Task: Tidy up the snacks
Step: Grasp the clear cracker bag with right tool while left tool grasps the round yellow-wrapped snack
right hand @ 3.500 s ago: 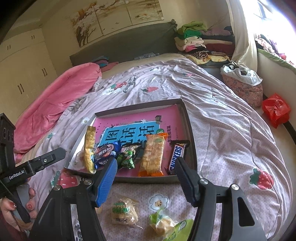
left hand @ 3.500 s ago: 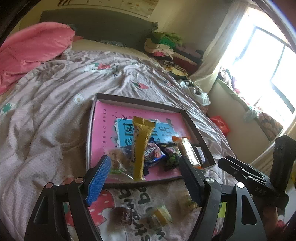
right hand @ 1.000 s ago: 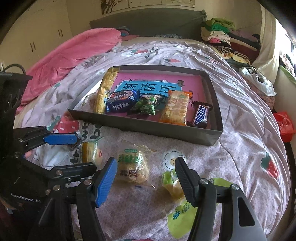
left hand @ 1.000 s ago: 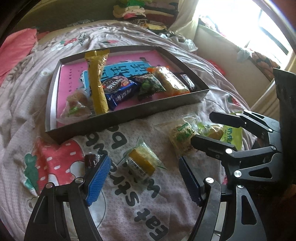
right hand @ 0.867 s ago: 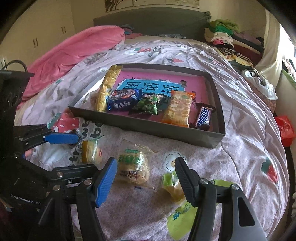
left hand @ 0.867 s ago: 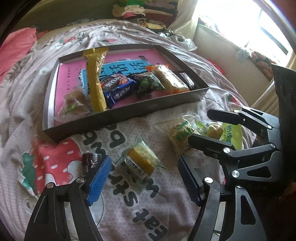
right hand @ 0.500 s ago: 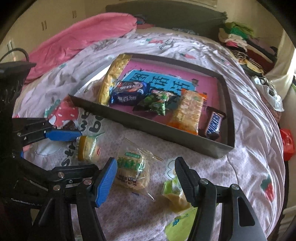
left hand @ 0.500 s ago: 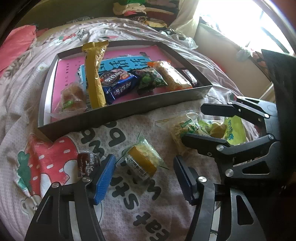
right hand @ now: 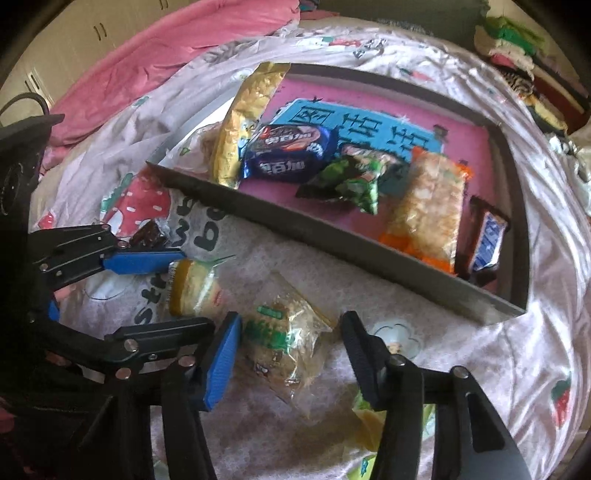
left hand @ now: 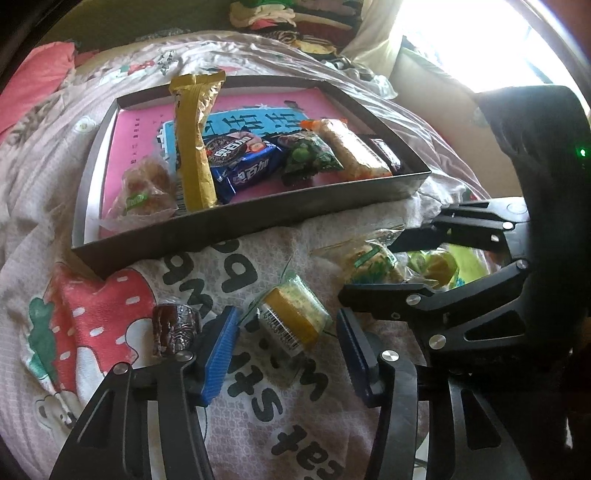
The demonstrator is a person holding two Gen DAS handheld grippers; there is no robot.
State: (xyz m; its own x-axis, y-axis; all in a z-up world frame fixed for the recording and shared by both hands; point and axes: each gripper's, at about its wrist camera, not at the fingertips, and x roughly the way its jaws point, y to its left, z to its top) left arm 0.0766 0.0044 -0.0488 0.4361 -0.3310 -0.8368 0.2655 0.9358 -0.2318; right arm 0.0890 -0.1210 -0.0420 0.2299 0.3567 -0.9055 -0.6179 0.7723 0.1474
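Observation:
A dark shallow tray point(left hand: 236, 225) point(right hand: 332, 243) on the bed holds several snacks: a gold packet point(left hand: 194, 140), a blue cookie pack point(left hand: 243, 162), a green pack point(left hand: 310, 155), an orange-ended cracker pack point(right hand: 428, 210) and a Snickers bar point(right hand: 487, 240). My left gripper point(left hand: 286, 332) is open, low over the quilt, with its fingers either side of a yellow wrapped cake point(left hand: 291, 317) point(right hand: 192, 288). My right gripper point(right hand: 290, 347) is open around a clear-wrapped pastry with a green label point(right hand: 284, 343) point(left hand: 369, 262). A dark brown candy point(left hand: 173, 328) lies left of the left gripper.
A yellow-green packet point(left hand: 439, 266) point(right hand: 369, 417) lies under the right gripper's right finger. The two grippers are close side by side. A pink duvet point(right hand: 166, 51) lies at the back left, and folded clothes point(left hand: 295, 26) are piled at the headboard.
Both grippers have dropped and moved forward onto the loose snacks in front of the tray. The cake and the pastry now sit between the open fingers. The tray's snacks have not moved.

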